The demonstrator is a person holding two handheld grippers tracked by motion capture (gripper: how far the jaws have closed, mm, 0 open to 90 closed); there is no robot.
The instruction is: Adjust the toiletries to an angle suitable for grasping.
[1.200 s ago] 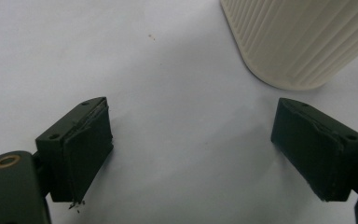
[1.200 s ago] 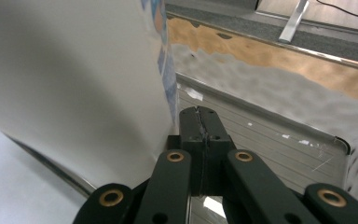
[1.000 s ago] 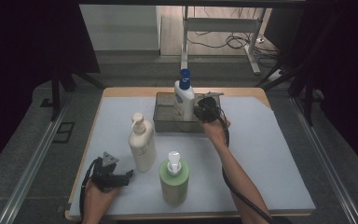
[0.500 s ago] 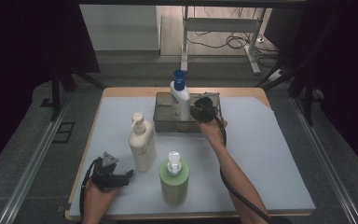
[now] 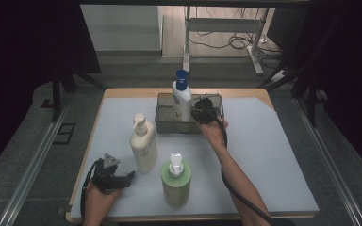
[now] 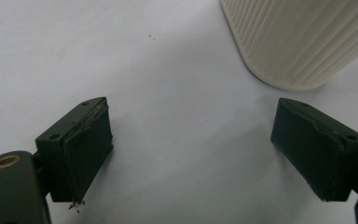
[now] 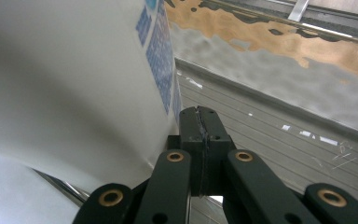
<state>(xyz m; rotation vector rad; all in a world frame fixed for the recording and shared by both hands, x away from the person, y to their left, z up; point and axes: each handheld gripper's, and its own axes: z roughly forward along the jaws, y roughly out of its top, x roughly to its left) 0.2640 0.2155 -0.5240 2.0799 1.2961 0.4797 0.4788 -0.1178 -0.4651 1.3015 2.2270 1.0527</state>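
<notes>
Since the earlier frame our right tool [image 5: 202,114] had nudged the blue-capped bottle [image 5: 181,98] leftward; it stood upright in the metal tray [image 5: 188,126] at the counter's [image 5: 273,155] far edge. That placement looked done, while the cream pump bottle [image 5: 143,145] and green dispenser [image 5: 176,179] waited near us. The right gripper view showed closed jaws beside the bottle; the left gripper view showed our left tool [image 6: 191,149] open, empty.

A white pump bottle [image 5: 182,100] with a blue cap and blue label print stands upright in the metal tray [image 5: 166,123], just left of the right gripper's [image 7: 200,122] closed jaws, its side against them.
</notes>
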